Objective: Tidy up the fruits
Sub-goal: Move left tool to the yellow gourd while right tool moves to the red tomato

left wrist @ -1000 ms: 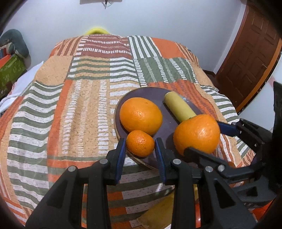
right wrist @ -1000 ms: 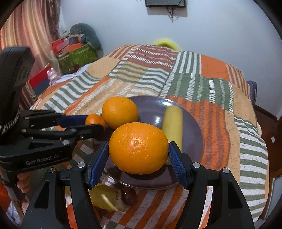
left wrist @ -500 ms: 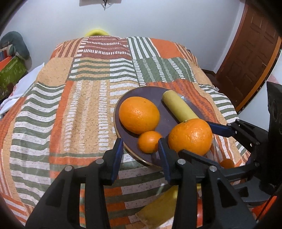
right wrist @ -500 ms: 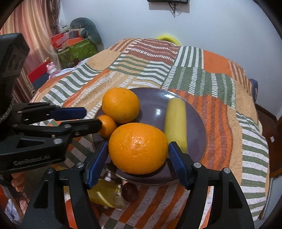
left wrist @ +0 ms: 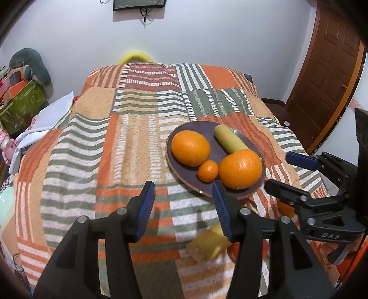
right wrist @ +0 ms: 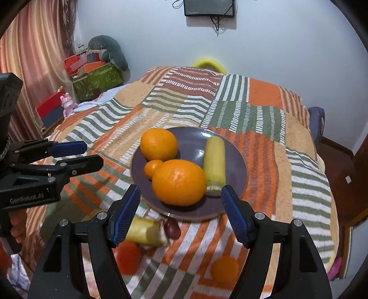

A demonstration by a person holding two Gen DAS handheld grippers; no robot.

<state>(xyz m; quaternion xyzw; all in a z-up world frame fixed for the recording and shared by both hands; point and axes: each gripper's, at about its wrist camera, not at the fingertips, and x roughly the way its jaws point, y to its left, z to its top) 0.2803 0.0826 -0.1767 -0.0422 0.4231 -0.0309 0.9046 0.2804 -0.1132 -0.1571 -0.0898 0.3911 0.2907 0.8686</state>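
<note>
Left hand-held gripper [left wrist: 182, 197] jaws opening, nothing between; right hand-held gripper [right wrist: 180, 202] opening, empty; oranges on plate [right wrist: 239, 161]

— What is seen in the room?

— A big bed [left wrist: 138, 138] is covered with a striped patchwork blanket [right wrist: 253, 110]. White walls [left wrist: 230, 34] are seen behind it, and a small dark screen [right wrist: 209, 8] is hung up high.

— And at the sides?

— A brown wooden door [left wrist: 326, 87] is seen on one side. A pink curtain [right wrist: 34, 57] and a green box [right wrist: 96, 80] are seen on the other.
</note>
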